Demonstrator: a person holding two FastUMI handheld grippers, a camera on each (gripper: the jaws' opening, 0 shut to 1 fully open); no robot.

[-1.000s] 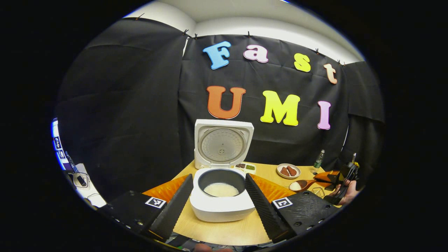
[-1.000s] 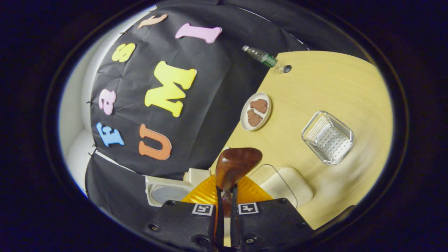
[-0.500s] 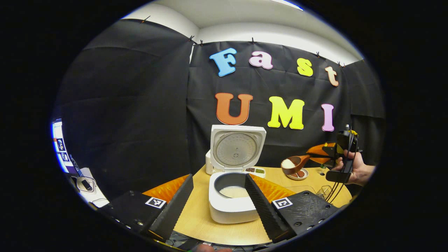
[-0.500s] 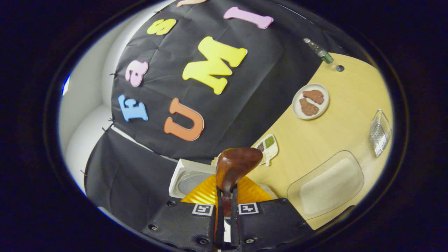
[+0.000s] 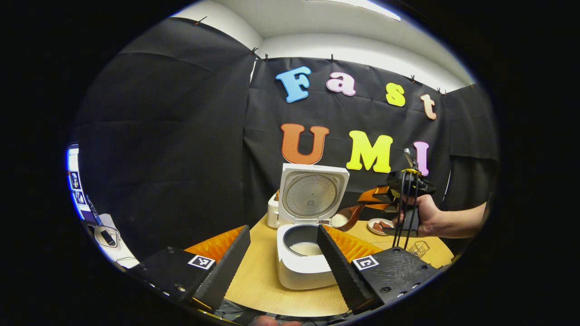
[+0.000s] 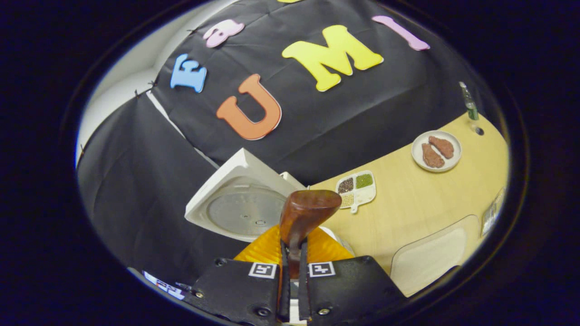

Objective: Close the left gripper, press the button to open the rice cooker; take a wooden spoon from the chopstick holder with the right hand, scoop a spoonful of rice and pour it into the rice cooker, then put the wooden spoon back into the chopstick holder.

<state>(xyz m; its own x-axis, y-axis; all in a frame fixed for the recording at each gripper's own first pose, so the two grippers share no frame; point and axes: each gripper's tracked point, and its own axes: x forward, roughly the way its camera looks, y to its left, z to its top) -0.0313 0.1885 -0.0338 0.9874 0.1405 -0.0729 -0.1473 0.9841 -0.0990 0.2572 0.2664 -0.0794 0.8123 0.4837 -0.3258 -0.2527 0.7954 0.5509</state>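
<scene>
Item: wooden spoon (image 6: 308, 210), loaded, in transit to the rice cooker (image 5: 304, 265).

Right tool (image 6: 292, 290): I have its fingers drawn nearly together on the spoon's handle, which runs straight out ahead of them with the bowl foremost. In the left gripper view that same spoon (image 5: 345, 218) shows a white heap of rice in its bowl and lies just beside the cooker's upper right rim, its handle slanting up and away toward the hand (image 5: 423, 217) that carries the right tool.

Left tool (image 5: 283, 258): fingers spread wide, nothing between them, held back over the near edge of the tabletop (image 5: 263, 280); the cooker stands ahead of it, closer to its right finger.

Rice cooker: lid (image 5: 312, 194) upright and open, inner pot (image 5: 304, 240) exposed with some rice already at the bottom.

Governing relation: the pot mouth lies below and to the left of the spoon bowl as the left gripper view has it. I judge the spoon must travel a little farther along its own long axis, bowl first, until over the pot, then roll to tip the rice out. The right tool is the nearer and is the one doing the work.

Rice tray (image 6: 430, 256): on the tabletop, low in the right gripper view.
</scene>
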